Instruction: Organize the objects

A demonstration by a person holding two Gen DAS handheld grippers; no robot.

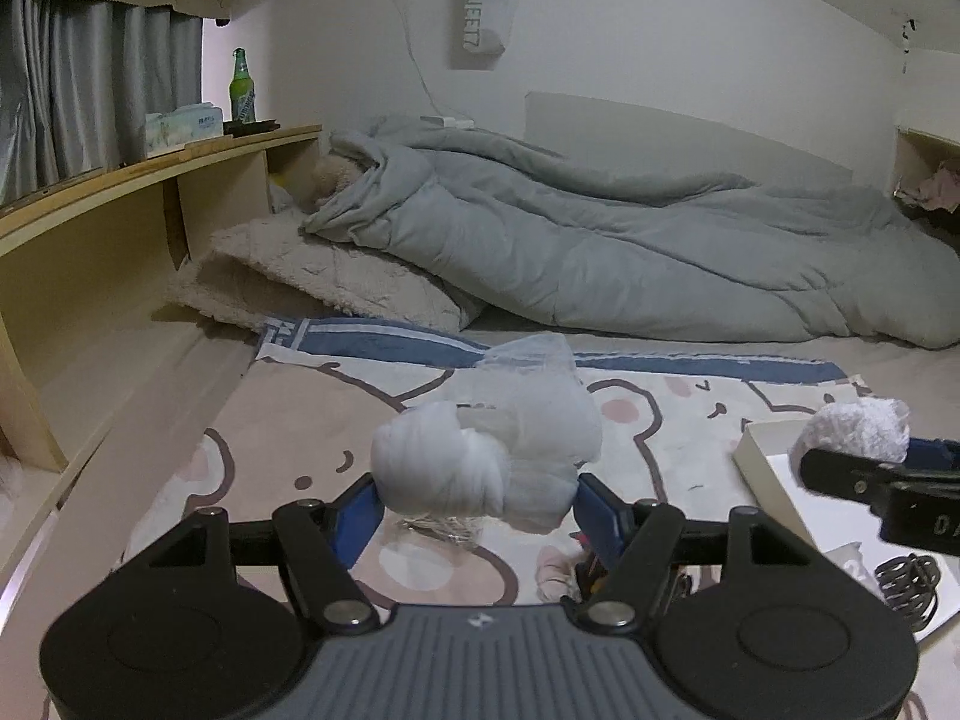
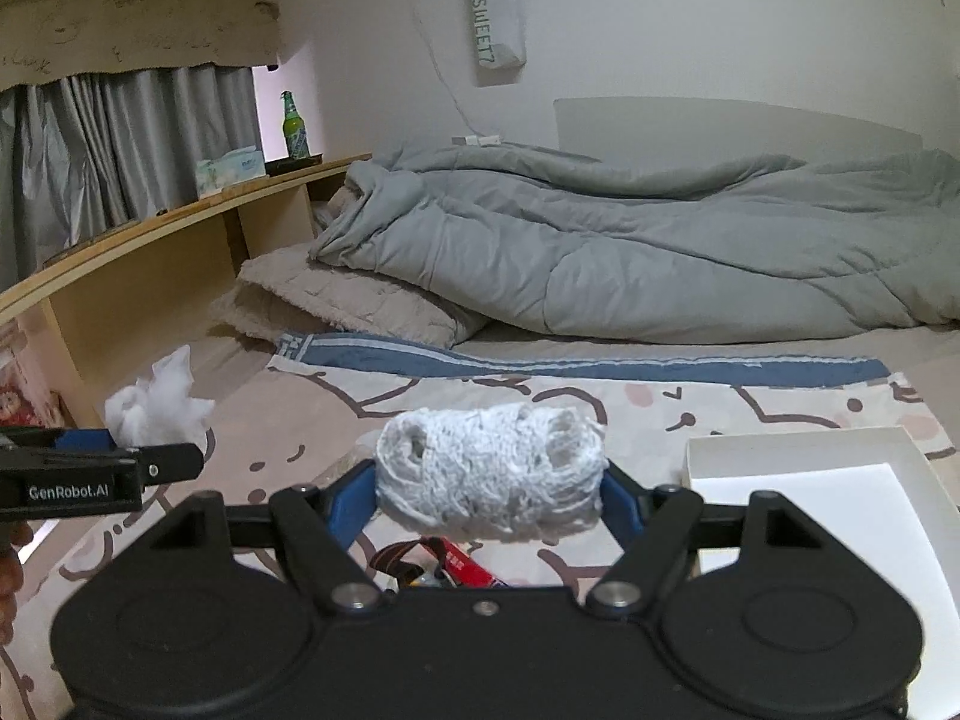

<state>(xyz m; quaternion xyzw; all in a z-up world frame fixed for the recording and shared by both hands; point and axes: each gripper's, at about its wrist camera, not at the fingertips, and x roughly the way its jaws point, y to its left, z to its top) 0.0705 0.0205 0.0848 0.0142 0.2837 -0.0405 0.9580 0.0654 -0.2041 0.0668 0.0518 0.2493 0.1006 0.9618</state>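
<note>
My left gripper (image 1: 477,504) is shut on a smooth white cloth bundle (image 1: 486,456) and holds it above the bear-print mat (image 1: 288,420). It also shows at the left of the right wrist view (image 2: 159,405). My right gripper (image 2: 489,492) is shut on a knitted white roll (image 2: 489,471) held above the mat (image 2: 720,408). The roll also shows at the right of the left wrist view (image 1: 858,429). A white open box (image 2: 810,468) lies to the right on the mat. Small items (image 2: 444,564) lie under the right gripper, mostly hidden.
A grey duvet (image 1: 600,240) and a beige pillow (image 1: 312,282) lie at the back of the bed. A wooden shelf (image 1: 120,228) runs along the left with a green bottle (image 1: 242,87) and a tissue box (image 1: 183,126). A metal spring (image 1: 909,585) lies on the box.
</note>
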